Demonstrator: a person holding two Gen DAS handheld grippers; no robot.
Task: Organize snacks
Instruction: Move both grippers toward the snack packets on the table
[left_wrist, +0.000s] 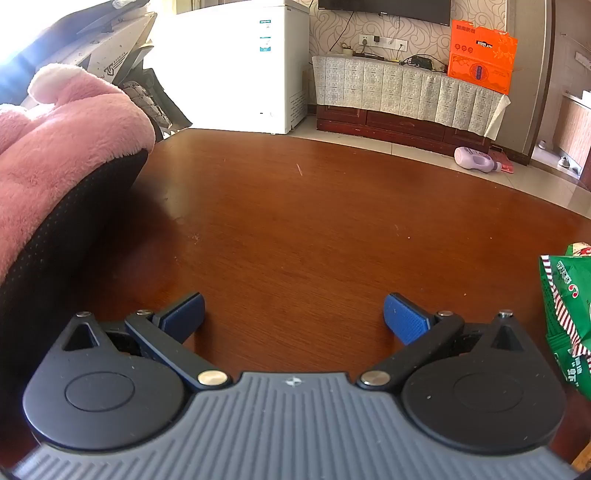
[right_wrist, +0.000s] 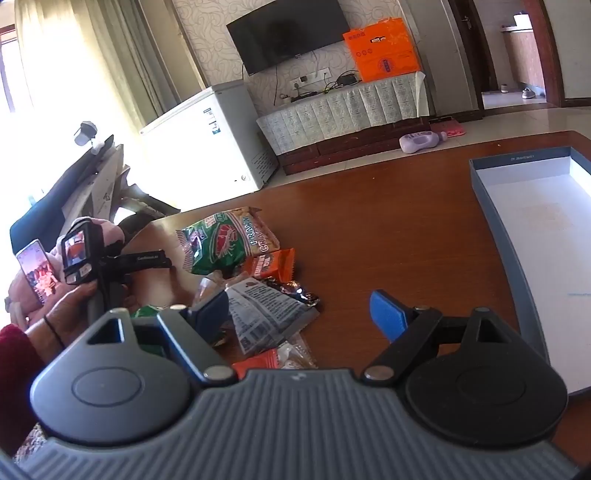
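Note:
In the right wrist view a heap of snack packets lies on the brown table (right_wrist: 388, 236): a green prawn cracker bag (right_wrist: 225, 243), an orange packet (right_wrist: 271, 266), a dark foil packet (right_wrist: 291, 290), a grey printed packet (right_wrist: 269, 317) and an orange-and-clear packet (right_wrist: 280, 360). My right gripper (right_wrist: 299, 315) is open and empty, low over the grey packet. A shallow grey box (right_wrist: 495, 236) with a white floor lies to the right. My left gripper (left_wrist: 293, 315) is open and empty over bare table (left_wrist: 295, 221); a green bag (left_wrist: 569, 314) shows at its right edge.
A pink plush item (left_wrist: 62, 166) with a black underside sits on the table at the left. The left hand holds its gripper's handle and camera (right_wrist: 79, 254) beside a phone (right_wrist: 37, 269). A white freezer (right_wrist: 207, 136), a TV cabinet (right_wrist: 343, 107) and a bottle on the floor (right_wrist: 421, 142) stand beyond the table.

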